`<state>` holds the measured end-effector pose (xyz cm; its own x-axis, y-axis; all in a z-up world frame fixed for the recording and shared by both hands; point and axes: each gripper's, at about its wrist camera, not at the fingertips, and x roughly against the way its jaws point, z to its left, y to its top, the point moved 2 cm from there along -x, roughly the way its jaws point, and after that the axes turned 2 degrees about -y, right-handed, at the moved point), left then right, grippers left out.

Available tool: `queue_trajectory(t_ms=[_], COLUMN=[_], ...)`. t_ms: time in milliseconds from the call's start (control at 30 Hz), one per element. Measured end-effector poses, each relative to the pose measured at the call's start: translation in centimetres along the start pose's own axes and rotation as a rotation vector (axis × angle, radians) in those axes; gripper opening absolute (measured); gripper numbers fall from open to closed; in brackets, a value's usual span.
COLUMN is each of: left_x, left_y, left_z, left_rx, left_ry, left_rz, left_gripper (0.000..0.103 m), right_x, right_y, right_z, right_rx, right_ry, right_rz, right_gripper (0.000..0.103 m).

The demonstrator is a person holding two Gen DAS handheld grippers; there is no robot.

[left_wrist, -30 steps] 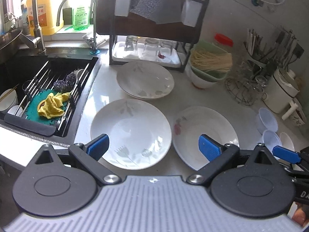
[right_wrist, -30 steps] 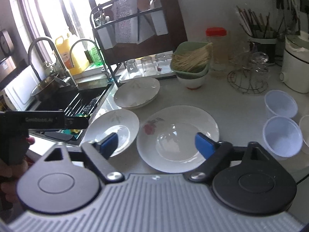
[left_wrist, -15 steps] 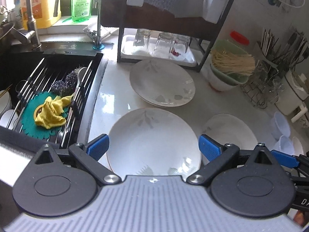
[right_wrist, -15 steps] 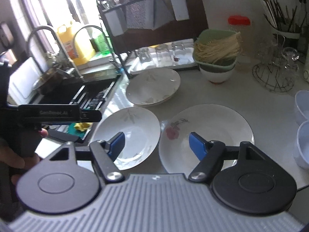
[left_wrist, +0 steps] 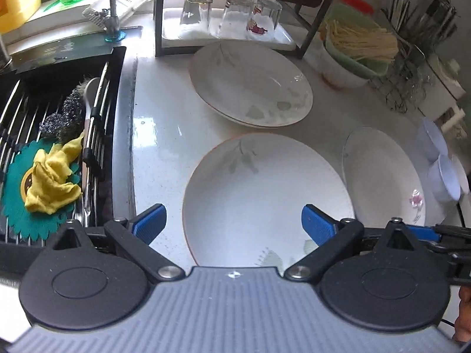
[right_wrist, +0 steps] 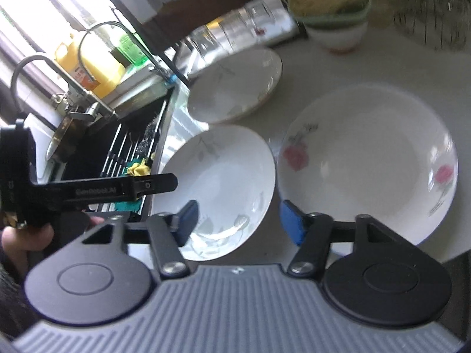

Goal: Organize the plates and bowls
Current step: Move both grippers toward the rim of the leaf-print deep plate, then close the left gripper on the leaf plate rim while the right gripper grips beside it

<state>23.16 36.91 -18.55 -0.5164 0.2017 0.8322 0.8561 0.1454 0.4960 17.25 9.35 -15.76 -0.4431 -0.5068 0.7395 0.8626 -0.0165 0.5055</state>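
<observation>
Blue-padded fingers (left_wrist: pixel 150 223) of the left gripper (left_wrist: pixel 232 223) stand wide apart, straddling the near rim of the round white leaf-printed ceramic plate (left_wrist: pixel 265 197) on the pale countertop (left_wrist: pixel 159 135), with nothing pressed between them; that spread suits a broad dish and suggests an approach, not a grip. Beyond the fingertips lies a second, similar leaf-printed white plate (left_wrist: pixel 250 85), probably the stacking spot, since the patterns match. Off the right finger sits the white rose-printed plate (left_wrist: pixel 382 176).

The right gripper (right_wrist: pixel 238 220) has just been narrowing its jaws. Its left finger hangs over the leaf plate's right rim and its right finger by the rose plate's (right_wrist: pixel 368 158) near-left edge. Whether either pad touches china is unclear, so it seems to be lining up an edge pinch.
</observation>
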Motion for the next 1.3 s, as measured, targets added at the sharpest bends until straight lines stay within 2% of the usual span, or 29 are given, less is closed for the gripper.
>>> queue_trajectory(t_ms=[100,200,300,467,633,800,1000,1300], left_x=[-0.9,-1.4,-2.0,-3.1,-4.5,-5.1,-4.9,-2.4], left_y=[-0.1,0.0,0.2,0.6,0.7,0.8,1.5,3.5], left_z=[0.7,1.7,2.5,3.3,3.5,3.9,4.3,3.9], left_rx=[-0.020,-0.021,-0.013,-0.019,-0.038,-0.043,-0.055,-0.048], left_ry=[-0.021,-0.041,-0.062,-0.079,-0.088,-0.107,-0.126,-0.164], left_rz=[0.010,0.004,0.001,0.003,0.011,0.010,0.027,0.052], left_gripper=[0.099,0.092,0.082,0.054,0.043,0.041,0.041,0.041], right_x=[-1.0,-1.8,-2.8,-3.9,-4.9,-6.2,-6.3,-4.8], right_y=[-0.2,-0.5,-0.8,-0.8,-0.5,-0.4,-0.2,1.5], right_z=[-0.2,-0.4,-0.4,-0.1,-0.9,-1.4,-1.4,-0.7], right_rx=[-0.047,-0.084,-0.106,-0.124,-0.174,-0.201,-0.209,-0.205], right_ry=[-0.022,-0.029,-0.037,-0.066,-0.079,-0.085,-0.056,-0.027], right_rz=[0.027,0.046,0.058,0.053,0.049,0.061,0.084,0.080], right_gripper=[0.047,0.037,0.036,0.033,0.024,0.016,0.016,0.016])
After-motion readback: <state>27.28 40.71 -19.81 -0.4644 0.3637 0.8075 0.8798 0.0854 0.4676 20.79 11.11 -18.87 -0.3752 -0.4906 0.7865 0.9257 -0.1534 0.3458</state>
